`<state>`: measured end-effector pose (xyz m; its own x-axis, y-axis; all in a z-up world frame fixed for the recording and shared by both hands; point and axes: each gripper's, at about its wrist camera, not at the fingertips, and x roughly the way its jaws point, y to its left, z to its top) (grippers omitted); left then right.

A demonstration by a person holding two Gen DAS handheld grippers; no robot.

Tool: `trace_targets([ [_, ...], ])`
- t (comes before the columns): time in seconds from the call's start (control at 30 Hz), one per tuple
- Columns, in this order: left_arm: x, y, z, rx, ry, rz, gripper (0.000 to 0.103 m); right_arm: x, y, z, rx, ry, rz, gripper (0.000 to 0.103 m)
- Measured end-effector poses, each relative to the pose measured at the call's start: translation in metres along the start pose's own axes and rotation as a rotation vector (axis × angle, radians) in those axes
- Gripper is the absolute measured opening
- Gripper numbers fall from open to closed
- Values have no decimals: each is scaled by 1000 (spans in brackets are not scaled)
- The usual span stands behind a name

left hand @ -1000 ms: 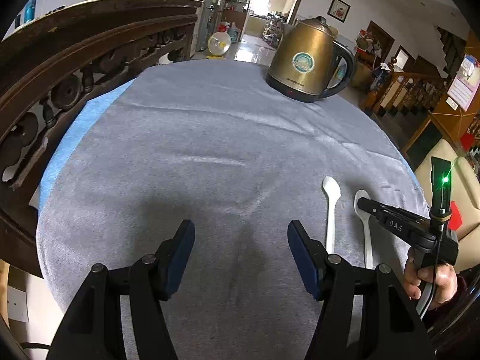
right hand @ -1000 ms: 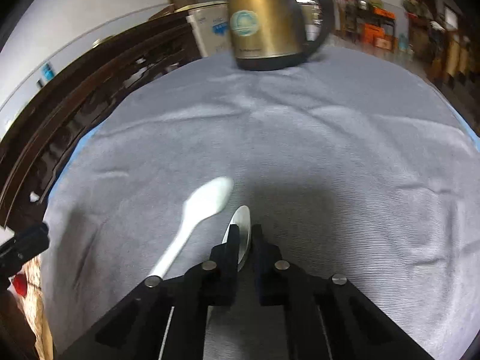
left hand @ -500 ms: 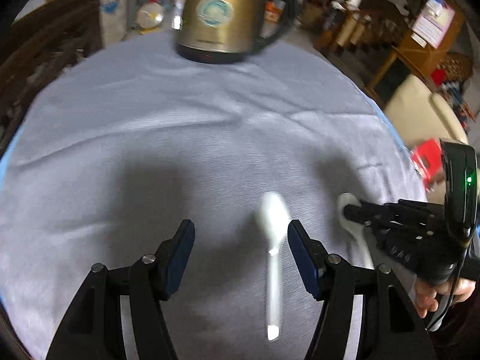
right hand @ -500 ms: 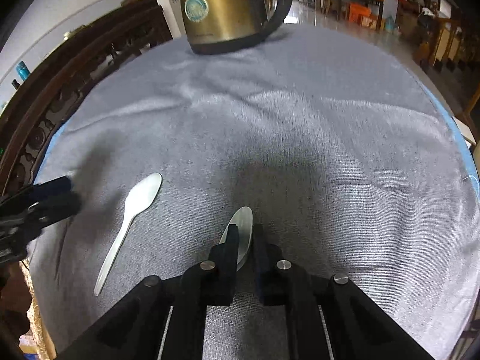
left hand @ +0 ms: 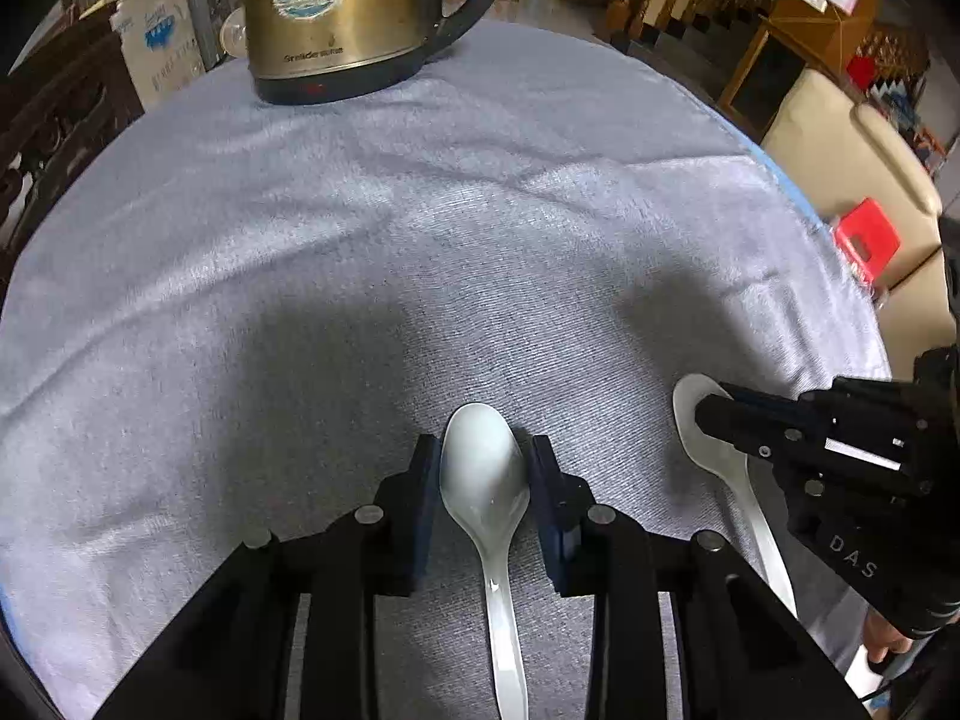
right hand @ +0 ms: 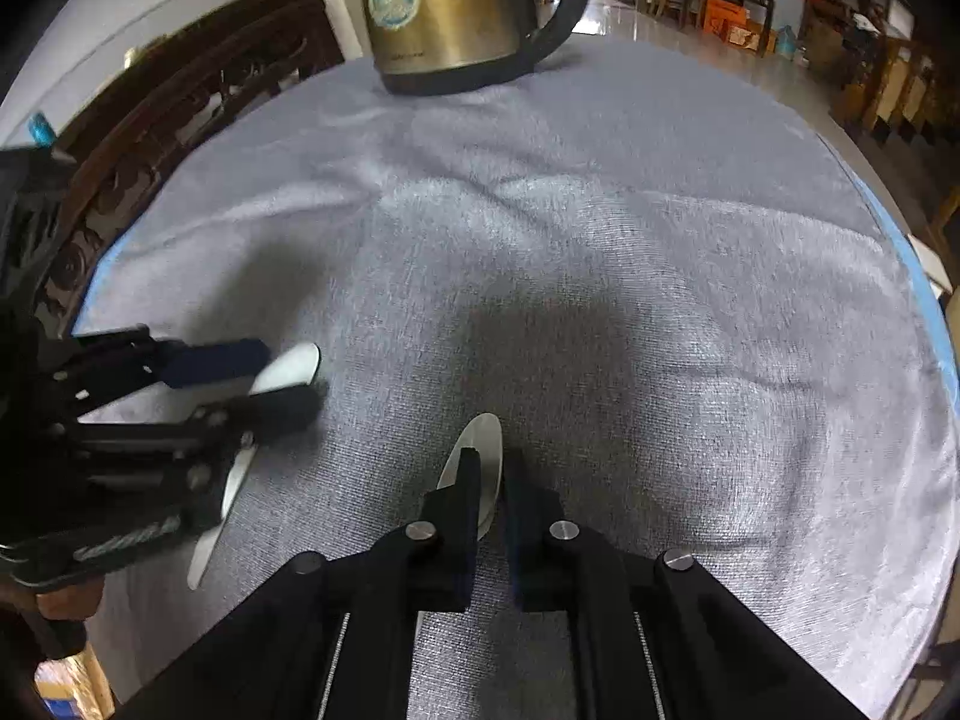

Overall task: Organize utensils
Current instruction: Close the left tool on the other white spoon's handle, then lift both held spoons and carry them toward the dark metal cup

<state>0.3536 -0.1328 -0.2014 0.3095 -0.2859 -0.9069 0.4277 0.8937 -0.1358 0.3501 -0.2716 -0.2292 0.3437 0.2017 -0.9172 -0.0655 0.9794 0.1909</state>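
Note:
A white spoon (left hand: 483,468) lies on the grey cloth (left hand: 420,240), bowl pointing away from me. My left gripper (left hand: 483,480) straddles that bowl. Its jaws are closing, and both pads reach the bowl's edges. A second white spoon (left hand: 687,402) lies to the right, with my right gripper (left hand: 708,414) shut on its bowl. In the right wrist view the right gripper (right hand: 489,462) pinches this spoon (right hand: 483,438). At the left of that view the left gripper (right hand: 282,378) appears blurred around the first spoon (right hand: 297,360).
A brass-coloured electric kettle (left hand: 342,18) stands at the far edge of the round table. A dark carved wooden chair back (right hand: 180,108) rises beyond the left rim. A cream sofa (left hand: 840,150) and a red stool (left hand: 867,237) stand past the right edge.
My left gripper swung right and came down over the first spoon, and its jaws narrowed from wide apart to the bowl's width. The right gripper kept hold of its spoon, barely moving.

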Motion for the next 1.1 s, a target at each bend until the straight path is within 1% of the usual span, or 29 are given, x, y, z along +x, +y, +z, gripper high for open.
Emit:
trace_targets([
  [0.13,-9,12,-8,-55,-26,-1,31,-15,-11,-13,47,-74,27,5],
  [0.23,-25,25,-20,-121,-79,2,31,-31,-22,-23,107,-133,60,5],
  [0.43,-70,46,-44,-219,-185,26,30,-71,-50,-49,258,-281,134,5],
  [0.57,-101,54,-65,-272,-257,48,31,-103,-58,-73,325,-380,145,5],
  [0.67,-127,58,-87,-302,-314,58,31,-126,-59,-90,341,-443,131,5],
  [0.73,-141,59,-102,-321,-346,58,31,-145,-59,-107,357,-489,118,5],
  [0.87,-166,53,-131,-355,-391,52,31,-169,-58,-131,394,-543,126,5],
  [0.93,-178,47,-142,-353,-410,58,31,-179,-54,-140,397,-562,127,5],
  [1.1,-209,26,-166,-337,-494,82,31,-204,-35,-159,375,-632,114,5],
])
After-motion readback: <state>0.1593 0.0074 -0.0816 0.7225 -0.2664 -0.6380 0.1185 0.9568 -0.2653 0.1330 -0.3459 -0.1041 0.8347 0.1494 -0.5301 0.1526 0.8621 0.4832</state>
